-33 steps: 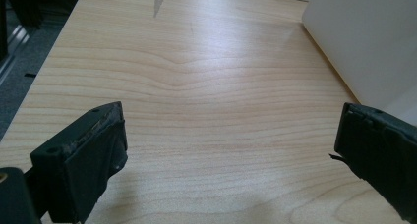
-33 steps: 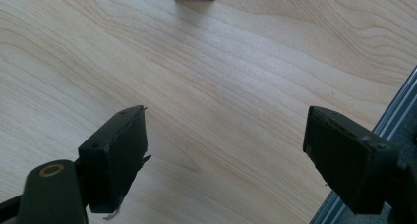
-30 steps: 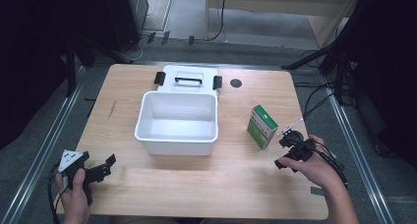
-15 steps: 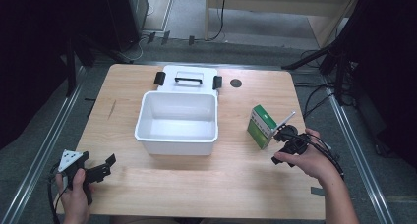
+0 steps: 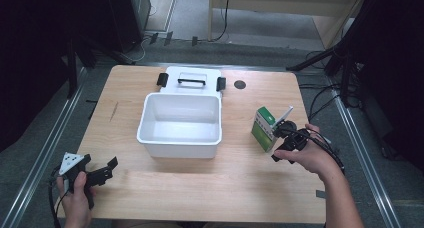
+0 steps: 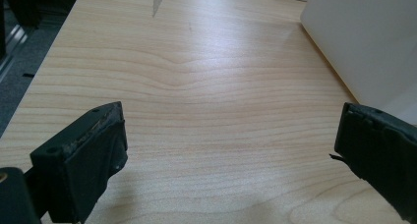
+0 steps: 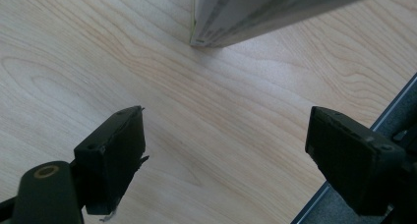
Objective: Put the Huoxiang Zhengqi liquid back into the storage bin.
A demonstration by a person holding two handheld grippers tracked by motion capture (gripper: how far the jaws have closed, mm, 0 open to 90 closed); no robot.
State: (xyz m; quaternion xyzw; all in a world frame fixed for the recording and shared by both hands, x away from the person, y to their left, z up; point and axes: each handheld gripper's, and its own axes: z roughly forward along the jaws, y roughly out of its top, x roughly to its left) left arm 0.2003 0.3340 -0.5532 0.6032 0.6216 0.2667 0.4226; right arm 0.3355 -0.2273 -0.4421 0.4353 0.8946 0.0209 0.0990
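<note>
From the high view, the white rectangular plastic bin (image 5: 181, 123) sits mid-surface and has nothing in it, just bare white floor. Its white lid with the black handle and black side clips (image 5: 190, 80) lies flat right behind it, touching the bin's far edge. A small dark round spot (image 5: 240, 84) sits on the light wooden surface (image 5: 200, 188) just right of the lid. To the right of the bin, apart from it, stands a small green and white carton (image 5: 263, 127), upright. My right tool (image 5: 280, 138) is just beside the carton on its right side, with my hand (image 5: 306, 155) wrapped round it; can't tell from up here if it touches. My left tool (image 5: 102, 172) is down at the near left corner, well apart from everything.

Left gripper view: jaws spread wide with nothing between them, plain wood grain ahead, and the bin's white wall (image 6: 366, 40) off to the right.

Right gripper view: jaws also wide apart and holding nothing, with the bottom corner of the carton (image 7: 255, 13) just ahead of them, standing on the wood, and the surface edge at lower right.
</note>
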